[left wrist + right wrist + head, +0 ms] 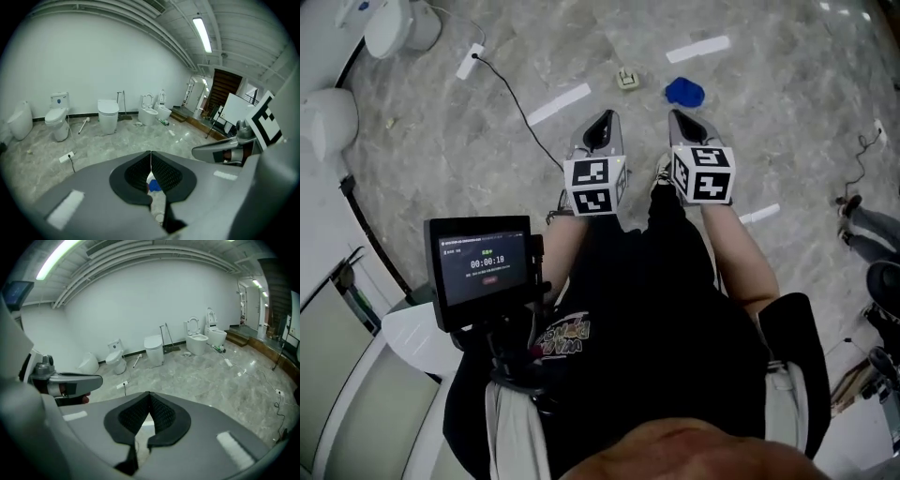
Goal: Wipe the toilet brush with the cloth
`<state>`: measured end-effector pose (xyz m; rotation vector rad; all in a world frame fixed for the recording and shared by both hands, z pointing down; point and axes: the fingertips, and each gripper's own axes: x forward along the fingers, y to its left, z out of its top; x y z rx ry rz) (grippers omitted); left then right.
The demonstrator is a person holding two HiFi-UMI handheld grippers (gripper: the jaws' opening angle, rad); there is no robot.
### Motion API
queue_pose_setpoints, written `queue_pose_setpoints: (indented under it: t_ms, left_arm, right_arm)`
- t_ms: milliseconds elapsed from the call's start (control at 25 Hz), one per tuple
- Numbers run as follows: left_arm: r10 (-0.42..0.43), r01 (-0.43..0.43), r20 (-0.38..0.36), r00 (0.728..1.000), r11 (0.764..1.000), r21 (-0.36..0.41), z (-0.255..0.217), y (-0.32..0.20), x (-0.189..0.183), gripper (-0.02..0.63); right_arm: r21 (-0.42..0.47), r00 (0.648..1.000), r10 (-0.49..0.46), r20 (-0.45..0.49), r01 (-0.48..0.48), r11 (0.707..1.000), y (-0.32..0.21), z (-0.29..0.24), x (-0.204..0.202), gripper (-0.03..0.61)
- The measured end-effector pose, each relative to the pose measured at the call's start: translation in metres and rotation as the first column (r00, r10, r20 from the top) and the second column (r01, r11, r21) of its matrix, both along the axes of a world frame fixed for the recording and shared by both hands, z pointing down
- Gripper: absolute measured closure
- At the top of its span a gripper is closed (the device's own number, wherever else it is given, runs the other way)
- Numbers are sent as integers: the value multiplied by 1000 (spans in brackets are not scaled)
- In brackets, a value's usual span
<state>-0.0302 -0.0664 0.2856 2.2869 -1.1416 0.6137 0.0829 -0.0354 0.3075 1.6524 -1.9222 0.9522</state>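
The cloth point(684, 91), blue and bunched, lies on the floor point(787, 131), just beyond the tip of the right tool point(682, 120) at its 12 o'clock. Nothing touches it. The likely toilet brush point(83, 125), a white stick-shaped item, lies on the floor between two toilets point(58, 122) by the far wall, at 10 o'clock from the left tool point(603, 120). Its identity is a judgement, as it is too small to confirm.

Tool state:
- Left tool: jaws together, nothing clamped. The blue seen through the slot behind its pads is the cloth on the floor beyond.
- Right tool: jaws together, nothing clamped.

Both tools are held side by side above the floor, pointing forward and down, well apart from the brush.

Surroundings: a small beige object point(626, 78) at the cloth's 9 o'clock, a power strip point(469, 61) with a black cable at 10 o'clock, and white tape strips point(560, 103) on the floor.

Progress: no step is done. The cloth is not picked up, the brush is not in hand, and no wiping contact exists. Remaining: take the cloth, take the brush, wipe
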Motion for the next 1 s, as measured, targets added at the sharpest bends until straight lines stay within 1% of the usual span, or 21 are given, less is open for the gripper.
queue_pose_setpoints:
  t_ms: [120, 280, 320, 400, 480, 600, 680, 840, 920, 1000]
  left_arm:
    - [29, -29, -41, 999, 1000, -3, -24, 4, 15, 605]
    - [112, -110, -32, 993, 992, 62, -41, -2, 39, 602]
    - [127, -125, -33, 991, 989, 81, -53, 2, 35, 593]
    - [134, -129, -40, 990, 985, 111, -83, 13, 12, 590]
    - [131, -124, -56, 990, 986, 114, -103, 22, -4, 586]
    - [154, -144, -88, 984, 983, 113, -115, 21, 6, 586]
    - [162, -149, -105, 981, 982, 120, -125, 16, 10, 586]
    - [189, -171, -132, 973, 975, 140, -147, 8, 10, 584]
    - [225, -206, -125, 966, 967, 149, -152, 10, 13, 584]
    - [241, -222, -119, 963, 963, 153, -152, 15, 13, 583]
  right_arm:
    - [40, 1000, -2, 19, 1, 999, 2, -20, 5, 577]
    - [120, 999, 12, 30, -16, 993, -4, -45, 23, 577]
    - [142, 999, 22, 27, -25, 990, 1, -60, 19, 577]
    - [185, 999, 26, 31, -31, 982, 16, -99, -5, 577]
    - [219, 999, 29, 42, -38, 975, 27, -128, -23, 577]
    - [258, 994, 69, 90, -90, 962, 25, -148, -13, 577]
    - [276, 989, 77, 127, -110, 955, 19, -159, -8, 577]
    - [328, 989, 46, 137, -89, 941, 8, -187, -13, 577]
    - [352, 990, 26, 137, -73, 933, 4, -199, -18, 577]
    - [367, 989, 14, 144, -67, 928, 5, -204, -24, 577]
